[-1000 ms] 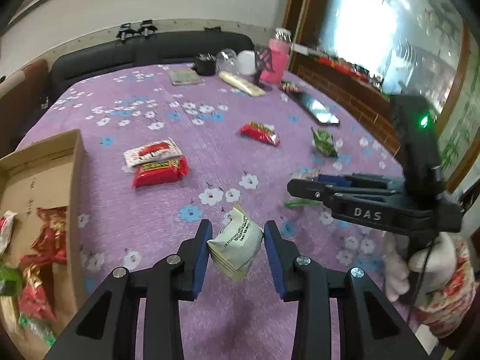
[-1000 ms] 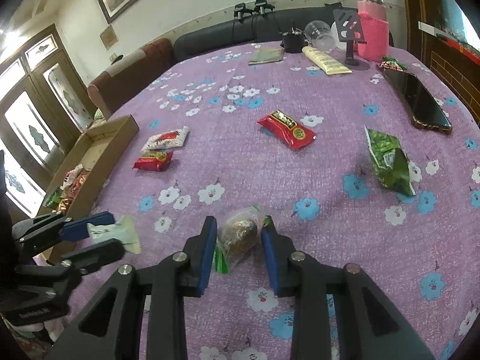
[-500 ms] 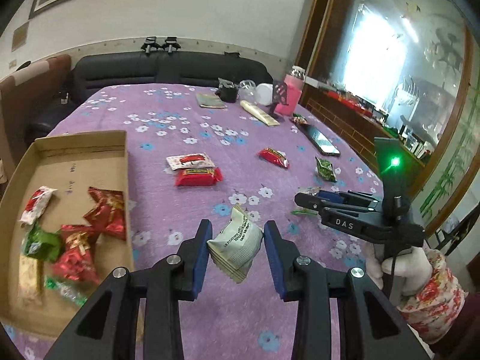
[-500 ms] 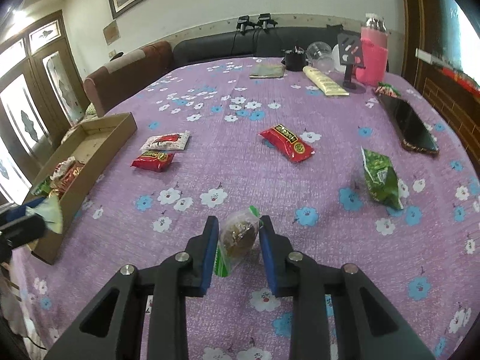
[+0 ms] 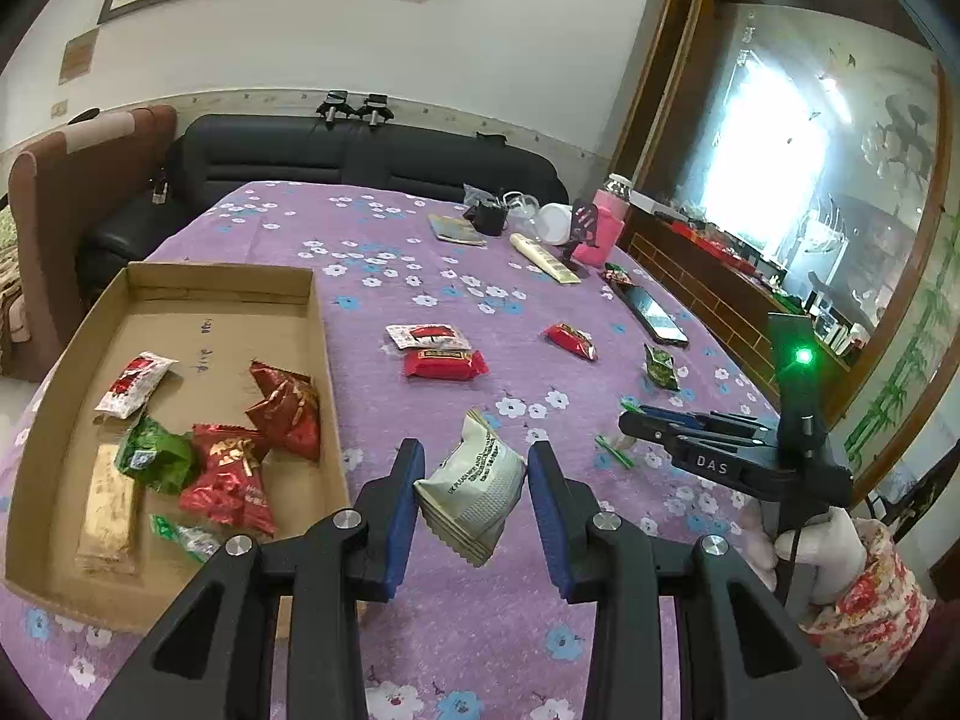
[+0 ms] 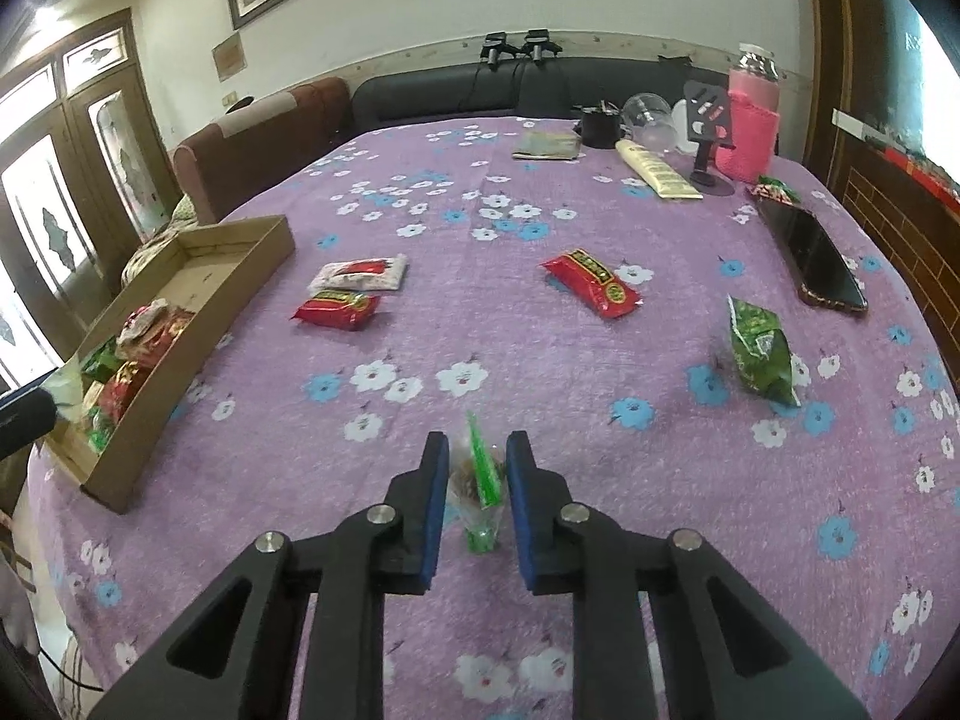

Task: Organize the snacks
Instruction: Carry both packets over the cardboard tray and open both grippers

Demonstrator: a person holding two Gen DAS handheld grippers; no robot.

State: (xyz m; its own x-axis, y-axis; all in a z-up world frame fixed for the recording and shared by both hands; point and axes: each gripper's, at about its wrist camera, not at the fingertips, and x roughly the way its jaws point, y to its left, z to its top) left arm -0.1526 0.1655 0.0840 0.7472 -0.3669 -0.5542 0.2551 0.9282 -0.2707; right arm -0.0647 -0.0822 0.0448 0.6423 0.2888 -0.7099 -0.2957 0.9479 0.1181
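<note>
Carrying two snacks: your left gripper [image 5: 474,504] is clamped on a cream packet [image 5: 471,489] beside the cardboard tray [image 5: 210,277]; right gripper [image 6: 477,480] pinches a clear-green packet [image 6: 477,489]. Next, w/ left, swing over tray & release.

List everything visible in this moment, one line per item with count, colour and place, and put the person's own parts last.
cardboard tray: 1, brown, left side of the table.
snacks in tray: about seven; red, green, white, gold; near end of the tray.
loose snacks on cloth: 4; two red, one white-red, one green; mid-table.
phone: 1, black, right edge.
pink bottle: 1, far right corner, beside a black stand, cup and clear lids.
tablecloth: 1, purple with flowers.
sofa: 1, black, behind the table.
left gripper: black with blue pads, shut on a cream packet.
right gripper: same colours, shut on a clear packet with green seal.
gloved hand: 1, white, floral sleeve, holding the right gripper.
</note>
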